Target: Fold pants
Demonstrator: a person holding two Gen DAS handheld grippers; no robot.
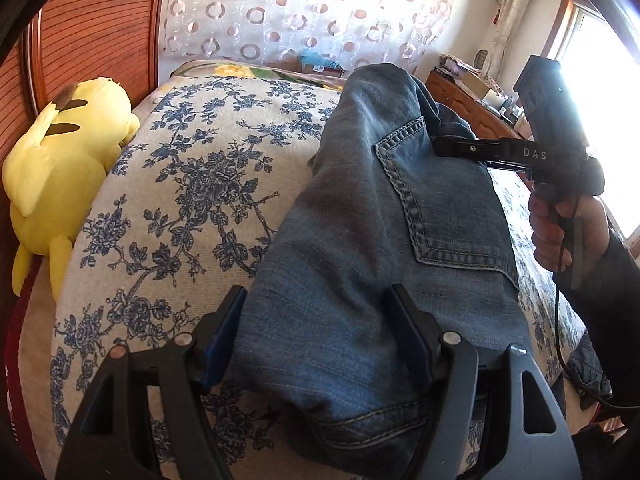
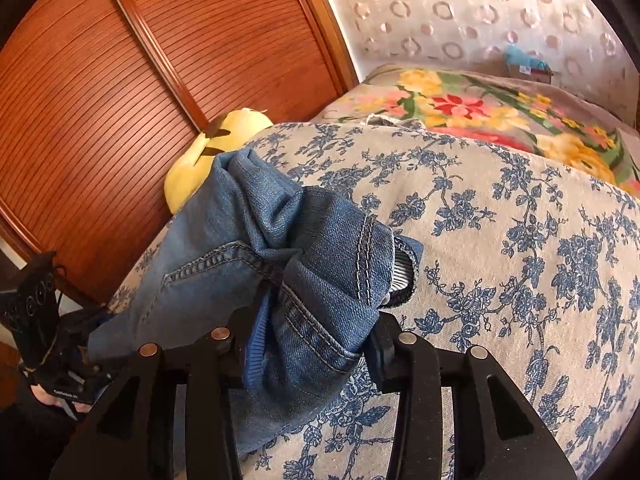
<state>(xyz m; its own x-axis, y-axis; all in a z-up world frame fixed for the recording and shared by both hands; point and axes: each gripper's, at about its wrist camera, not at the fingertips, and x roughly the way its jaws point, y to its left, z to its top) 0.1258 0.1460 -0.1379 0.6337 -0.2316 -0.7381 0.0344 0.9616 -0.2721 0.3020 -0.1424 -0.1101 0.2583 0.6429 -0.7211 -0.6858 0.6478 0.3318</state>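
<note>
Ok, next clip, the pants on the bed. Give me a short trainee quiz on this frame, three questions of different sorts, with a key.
1. True or false: the yellow plush toy lies on top of the jeans.
2. What is the right gripper clamped on? A. a pillow. B. a bunched part of the jeans. C. nothing.
3. In a few words: what pattern is on the bedcover under the jeans?

Key
1. False: the yellow plush toy lies at the wooden headboard, apart from the jeans.
2. B.
3. Blue flowers on a pale ground.
</note>
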